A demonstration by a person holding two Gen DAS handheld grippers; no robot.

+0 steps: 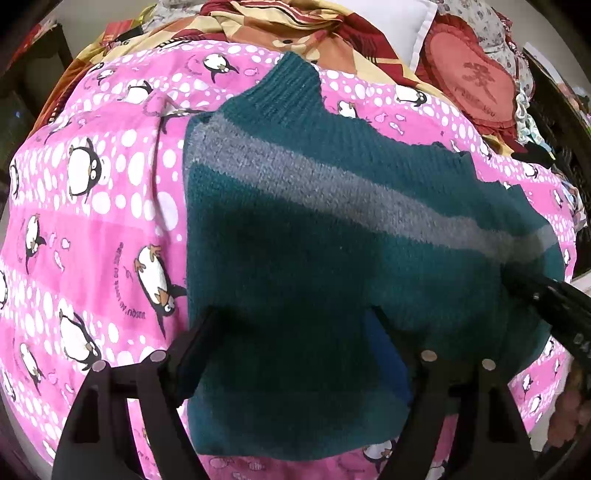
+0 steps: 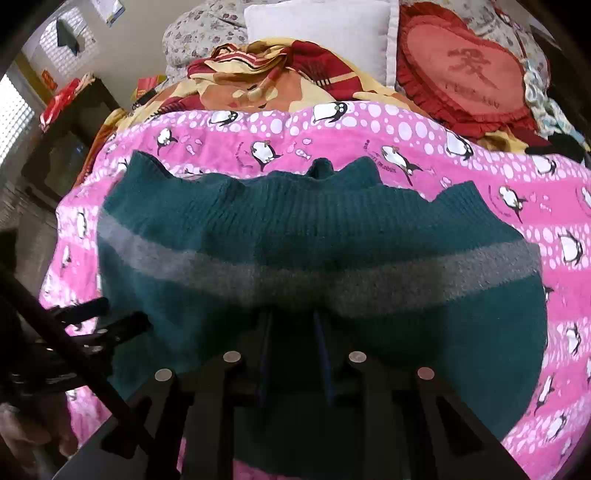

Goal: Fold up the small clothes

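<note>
While the teal sweater lies spread on the pink penguin blanket just ahead of the left tool, that tool stands spread wide, with 1 finger at the garment's left edge and the other over the knit near the middle; I cannot tell whether any fabric is pinched, and it looks released. Off to its right, the right tool reaches onto the sweater's right edge below the gray stripe. Beyond the blanket sit a patterned quilt, a white pillow and a red heart cushion, so the surface is a bed. From the right wrist view, the right tool has its 2 fingers narrowly apart with dark knit seeming to run between them, apparently clenched on the near edge of the sweater, whose ribbed hem lies far ahead. The left tool sits to its left at the sweater's edge. Further left are a dark cabinet and a bright window. My judgement: a fold is just being set up, and next both tools must grip the near edge evenly and carry it forward toward the ribbed hem without bunching.
</note>
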